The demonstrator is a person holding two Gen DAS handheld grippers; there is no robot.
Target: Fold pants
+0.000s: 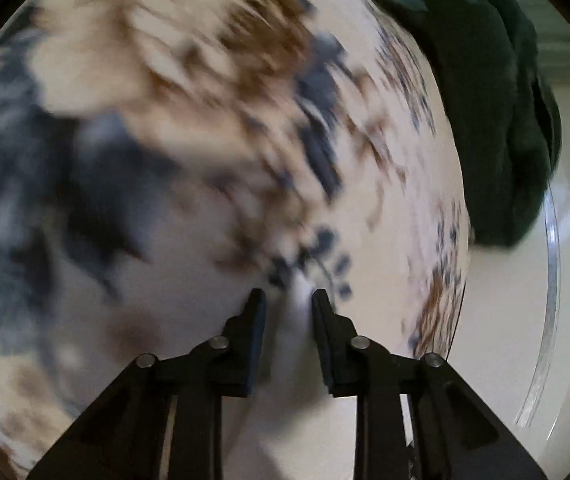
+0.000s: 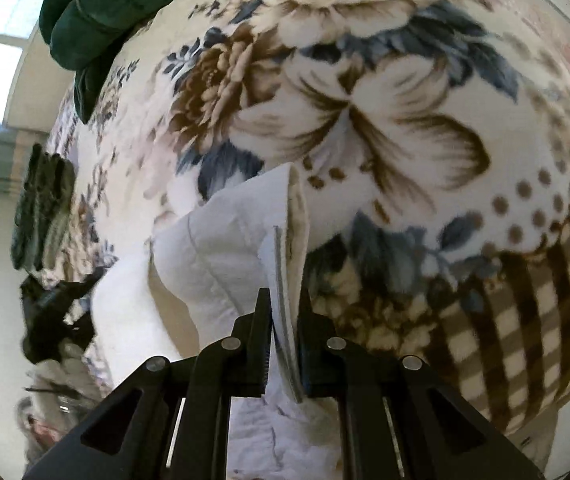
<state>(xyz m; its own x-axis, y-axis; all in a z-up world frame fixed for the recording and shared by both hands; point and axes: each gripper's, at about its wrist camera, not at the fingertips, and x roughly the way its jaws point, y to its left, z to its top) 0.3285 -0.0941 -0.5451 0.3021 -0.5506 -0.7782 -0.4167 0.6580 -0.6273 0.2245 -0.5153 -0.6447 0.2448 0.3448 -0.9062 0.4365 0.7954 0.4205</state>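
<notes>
Right fingers (image 2: 283,300) clamping white pants (image 2: 221,240) hem, left fingers (image 1: 289,300) narrow, contents blurred

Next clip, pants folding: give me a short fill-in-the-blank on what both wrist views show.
1. The right gripper has its jaws shut on the ____ pants.
2. The pants lie on a ____-patterned blanket.
3. The dark green cloth lies at the blanket's ____.

Missing words: white; floral; edge
</notes>
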